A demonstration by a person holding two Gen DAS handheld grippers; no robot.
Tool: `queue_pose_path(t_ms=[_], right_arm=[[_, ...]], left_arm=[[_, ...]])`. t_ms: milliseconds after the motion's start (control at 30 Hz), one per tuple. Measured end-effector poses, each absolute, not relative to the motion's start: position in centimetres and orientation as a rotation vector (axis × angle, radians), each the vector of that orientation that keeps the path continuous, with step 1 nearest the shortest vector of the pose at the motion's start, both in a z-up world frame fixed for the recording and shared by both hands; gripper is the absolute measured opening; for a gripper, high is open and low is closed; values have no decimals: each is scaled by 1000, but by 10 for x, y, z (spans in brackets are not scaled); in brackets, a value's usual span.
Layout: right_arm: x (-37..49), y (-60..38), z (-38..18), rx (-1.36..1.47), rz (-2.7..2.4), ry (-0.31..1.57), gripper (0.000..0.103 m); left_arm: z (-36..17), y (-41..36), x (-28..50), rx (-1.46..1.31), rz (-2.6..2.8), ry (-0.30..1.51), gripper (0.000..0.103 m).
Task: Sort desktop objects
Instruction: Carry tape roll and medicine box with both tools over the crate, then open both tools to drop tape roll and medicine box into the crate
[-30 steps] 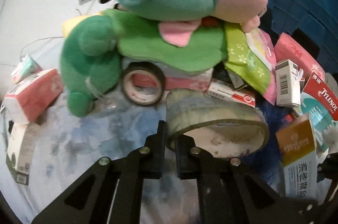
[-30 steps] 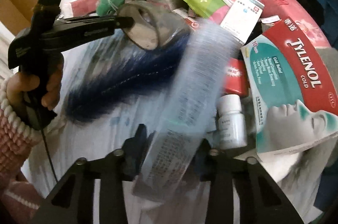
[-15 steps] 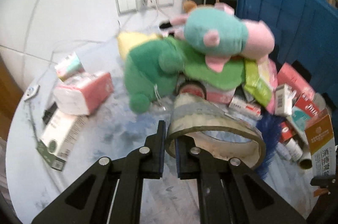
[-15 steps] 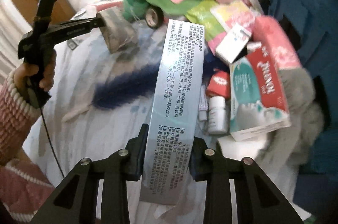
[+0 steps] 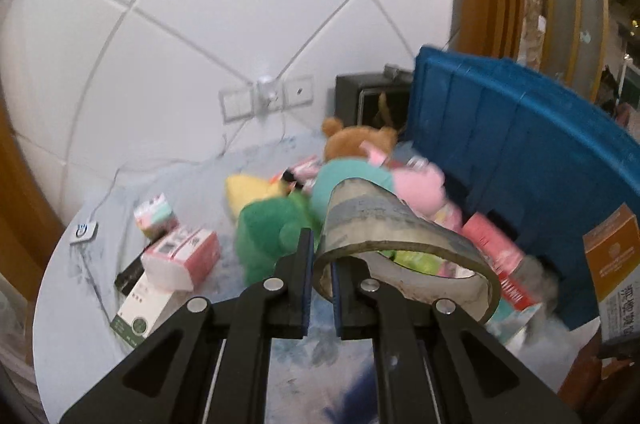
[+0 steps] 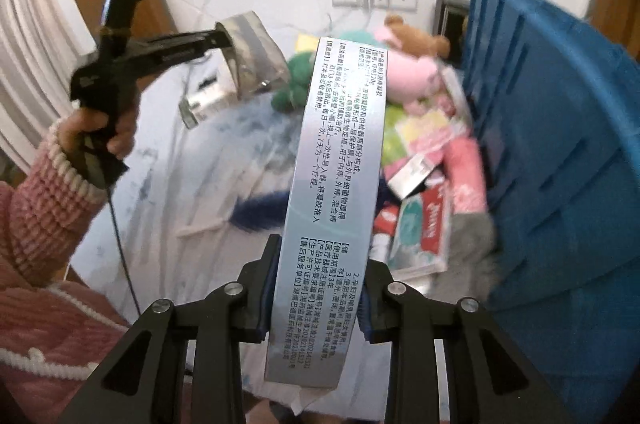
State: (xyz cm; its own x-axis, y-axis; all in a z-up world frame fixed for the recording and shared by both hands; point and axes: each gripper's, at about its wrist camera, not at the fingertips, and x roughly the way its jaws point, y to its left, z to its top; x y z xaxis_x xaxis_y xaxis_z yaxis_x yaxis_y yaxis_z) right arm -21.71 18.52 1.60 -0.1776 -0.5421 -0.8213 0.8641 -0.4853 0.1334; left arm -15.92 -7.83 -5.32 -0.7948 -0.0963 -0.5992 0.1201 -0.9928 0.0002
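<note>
Two grippers are up above the table (image 5: 92,288), each with something pinched in it. The left gripper (image 5: 320,276) is clenched on the wall of a wide tape roll (image 5: 404,240), one finger inside the ring and one outside, so the roll hangs out in front of it, clear of the tabletop. From the right wrist view the same roll (image 6: 254,53) shows at the tip of the left gripper (image 6: 222,39), which a hand (image 6: 102,133) in a pink knitted sleeve (image 6: 44,207) grips by its handle. The right gripper (image 6: 316,288) grasps a long silver box (image 6: 334,183) printed with small text, held near its lower end and pointing away from the camera.

Below, along the table's right edge, stands a blue crate (image 6: 560,151). Against its side lies a heap: a green soft toy (image 5: 272,236), a pink and teal one (image 5: 416,183), a brown bear (image 5: 356,139), and red and pink packets (image 6: 424,224). A dark blue feather (image 6: 260,216) lies near the table's middle. Toward the left edge sit a pink tissue pack (image 5: 180,256) and a white box (image 5: 140,308).
</note>
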Motion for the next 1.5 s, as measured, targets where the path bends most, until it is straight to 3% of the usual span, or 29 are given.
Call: queue_pose_path(t_ms=[433, 733, 1033, 1500], right_arm=[[-239, 253, 137, 926, -1876, 352, 31], [-265, 301, 177, 899, -1963, 331, 31], [-308, 360, 203, 890, -2097, 280, 31], [-376, 409, 172, 1004, -2204, 296, 31]], left_arm=[[40, 32, -189, 801, -3070, -34, 8], [82, 127, -225, 735, -3207, -87, 8], [74, 187, -258, 790, -3248, -153, 8], [39, 248, -280, 967, -3273, -305, 8]])
